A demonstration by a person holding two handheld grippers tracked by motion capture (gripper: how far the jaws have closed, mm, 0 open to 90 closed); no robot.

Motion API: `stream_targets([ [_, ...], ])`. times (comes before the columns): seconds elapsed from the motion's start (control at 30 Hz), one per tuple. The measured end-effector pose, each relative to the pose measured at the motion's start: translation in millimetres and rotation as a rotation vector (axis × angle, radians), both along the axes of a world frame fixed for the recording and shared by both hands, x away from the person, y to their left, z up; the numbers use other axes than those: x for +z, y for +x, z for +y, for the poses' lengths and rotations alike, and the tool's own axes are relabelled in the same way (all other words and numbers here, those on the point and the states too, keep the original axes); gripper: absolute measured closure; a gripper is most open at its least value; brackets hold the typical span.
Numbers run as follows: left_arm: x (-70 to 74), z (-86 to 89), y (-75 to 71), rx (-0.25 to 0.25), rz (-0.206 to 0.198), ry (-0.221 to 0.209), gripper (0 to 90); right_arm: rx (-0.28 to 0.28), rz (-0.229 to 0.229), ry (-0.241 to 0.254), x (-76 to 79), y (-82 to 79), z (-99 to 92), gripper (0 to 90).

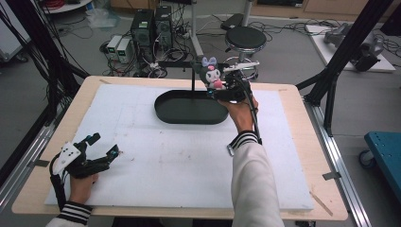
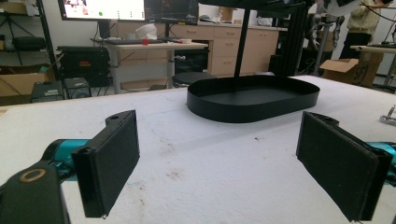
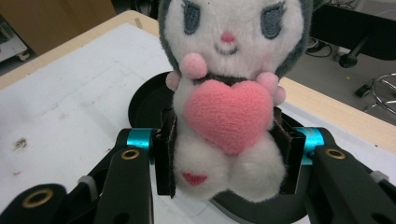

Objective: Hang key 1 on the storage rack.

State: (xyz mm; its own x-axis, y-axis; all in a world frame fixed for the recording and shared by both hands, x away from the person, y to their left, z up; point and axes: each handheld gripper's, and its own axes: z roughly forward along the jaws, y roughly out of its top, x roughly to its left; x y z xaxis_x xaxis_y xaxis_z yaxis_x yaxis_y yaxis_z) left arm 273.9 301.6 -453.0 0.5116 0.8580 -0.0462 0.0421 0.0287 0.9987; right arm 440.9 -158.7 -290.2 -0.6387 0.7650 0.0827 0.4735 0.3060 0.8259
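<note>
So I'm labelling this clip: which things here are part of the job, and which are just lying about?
In the job: plush toy, held in the right tongs; black tray.
Lying about: idle left tongs, stool, computers, blue cart.

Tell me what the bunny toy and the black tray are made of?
The plush toy, held between the right gripper's fingers, looks like soft fuzzy fabric with stuffing inside: its fur is fluffy, and its eyes and mouth look stitched. The black tray looks hard and smooth, with a thin rim and a dull matte finish; it could be painted metal or plastic, I can't tell which.
</note>
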Motion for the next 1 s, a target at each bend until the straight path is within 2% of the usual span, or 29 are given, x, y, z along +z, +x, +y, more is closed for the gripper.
stream_targets([
  [0.2,0.0,0.0,0.0,-0.001,0.000,0.000,13.7,-0.008,-0.010,0.003,1.0,5.3,2.1,53.4],
  [1.0,0.0,-0.1,0.3,0.000,-0.001,0.003,13.7,-0.040,0.010,0.033,-8.9,17.1,0.6,53.3],
])
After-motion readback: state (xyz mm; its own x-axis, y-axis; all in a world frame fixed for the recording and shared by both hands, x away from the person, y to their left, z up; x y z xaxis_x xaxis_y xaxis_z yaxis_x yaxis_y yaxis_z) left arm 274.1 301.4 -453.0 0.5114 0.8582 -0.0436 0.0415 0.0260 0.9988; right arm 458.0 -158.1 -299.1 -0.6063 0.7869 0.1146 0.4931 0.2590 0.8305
